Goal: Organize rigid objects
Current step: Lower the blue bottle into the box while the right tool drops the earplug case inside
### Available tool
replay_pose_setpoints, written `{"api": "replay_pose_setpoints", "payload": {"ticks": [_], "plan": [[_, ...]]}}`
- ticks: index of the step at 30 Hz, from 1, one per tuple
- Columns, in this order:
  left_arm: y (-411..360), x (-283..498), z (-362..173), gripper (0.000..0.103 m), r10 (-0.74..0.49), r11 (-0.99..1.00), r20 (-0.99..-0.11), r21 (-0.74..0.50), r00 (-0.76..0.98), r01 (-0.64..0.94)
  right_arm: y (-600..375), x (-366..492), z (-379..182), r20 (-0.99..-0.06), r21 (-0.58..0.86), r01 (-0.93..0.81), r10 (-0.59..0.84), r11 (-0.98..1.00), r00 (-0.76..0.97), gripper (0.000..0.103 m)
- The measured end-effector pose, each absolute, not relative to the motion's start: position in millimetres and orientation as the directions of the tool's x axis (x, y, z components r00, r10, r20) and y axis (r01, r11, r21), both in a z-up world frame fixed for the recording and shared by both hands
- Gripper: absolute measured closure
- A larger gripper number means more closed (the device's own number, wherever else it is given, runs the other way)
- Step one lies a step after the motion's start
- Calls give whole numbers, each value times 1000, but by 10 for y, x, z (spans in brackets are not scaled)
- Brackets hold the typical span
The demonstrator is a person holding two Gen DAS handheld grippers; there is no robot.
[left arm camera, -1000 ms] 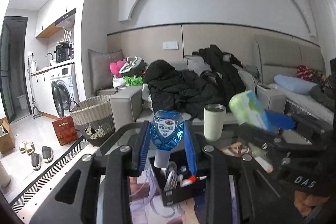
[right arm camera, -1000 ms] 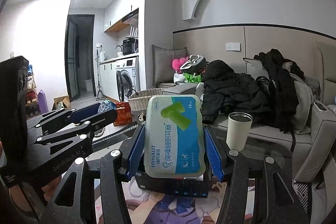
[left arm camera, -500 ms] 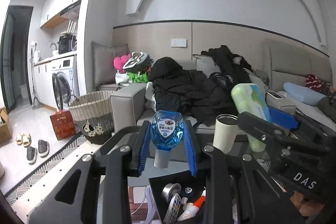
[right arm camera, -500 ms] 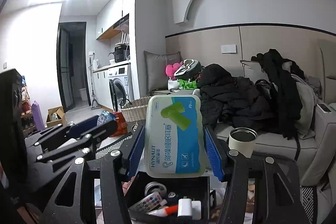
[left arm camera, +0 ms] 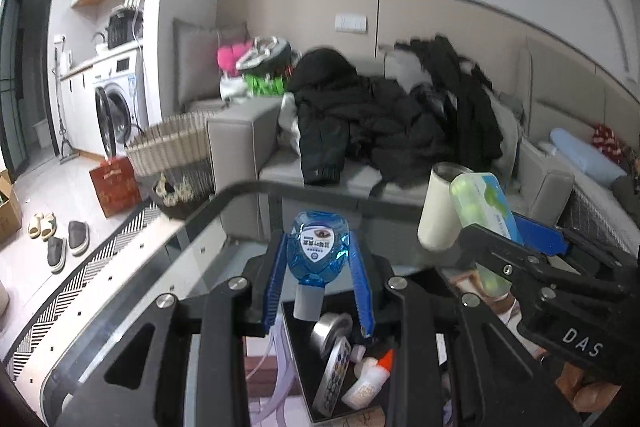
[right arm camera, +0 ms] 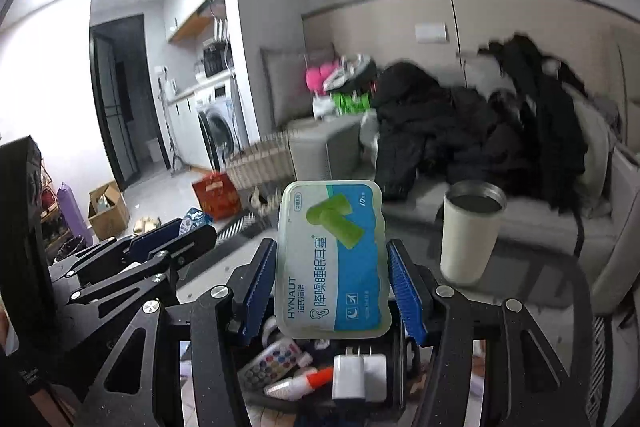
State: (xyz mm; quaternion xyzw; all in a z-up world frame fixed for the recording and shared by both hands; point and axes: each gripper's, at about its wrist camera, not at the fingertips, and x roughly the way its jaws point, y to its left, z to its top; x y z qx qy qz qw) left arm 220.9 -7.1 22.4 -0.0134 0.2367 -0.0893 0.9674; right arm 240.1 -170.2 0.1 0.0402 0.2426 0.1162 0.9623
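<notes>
- Earplug case [right arm camera: 332, 259] clamped flat between the blue pads of the right gripper [right arm camera: 332, 263], long axis upright, printed face toward the camera.
- Hangs directly above the black bin [right arm camera: 396, 355], lower edge just over the bin's contents; drop path straight down, by the look of it.
- Seen edge-on in the left view [left arm camera: 480, 203], leaning, to the right of the bottle.
- Eye-drop bottle [left arm camera: 318, 251] pinched by the left gripper [left arm camera: 318, 263], jaws nearly together on its blue body, cap end [left arm camera: 308, 303] pointing down, long axis near vertical.
- Sits over the near left part of the bin [left arm camera: 296, 359]; cap just above a metal tin [left arm camera: 332, 327].
- Both grippers side by side above the bin; neither clearly nearer, though the bottle's cap seems closer to the contents.
- In the bin already: palette [right arm camera: 272, 359], glue bottle with orange tip [right arm camera: 300, 383], white plug adapter [right arm camera: 358, 375].
- Legible on the case: "HYNAUT" up the left edge, large white Chinese characters for noise-reducing sleep earplugs, "10" near the top right, green earplug picture.
- Bottle label: shield shape with an eye graphic and Chinese text, too small to read.
- "DAS" readable on the right gripper's body [left arm camera: 580, 339] in the left view.
- White tumbler [right arm camera: 468, 235] upright on the glass table [left arm camera: 192, 259], beyond the bin, well clear of both loads.
- Sofa with dark coats [left arm camera: 384, 119] behind.
</notes>
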Motion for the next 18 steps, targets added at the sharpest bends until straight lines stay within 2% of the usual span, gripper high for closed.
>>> {"api": "replay_pose_setpoints", "payload": {"ticks": [9, 14, 18], "plan": [[-311, 2544, -237, 74, -198, 974, -674, -56, 712, 218, -1790, 2789, -529, -678, 114, -121, 166, 986, 716, 47], [-398, 2581, -394, 74, -164, 976, -723, -22, 671, 215, -1770, 2856, -757, -738, 103, -140, 170, 985, 653, 47], [-403, 2620, -474, 74, -147, 979, -743, -13, 654, 205, -1722, 2871, -799, -753, 115, -165, 194, 980, 629, 47]]}}
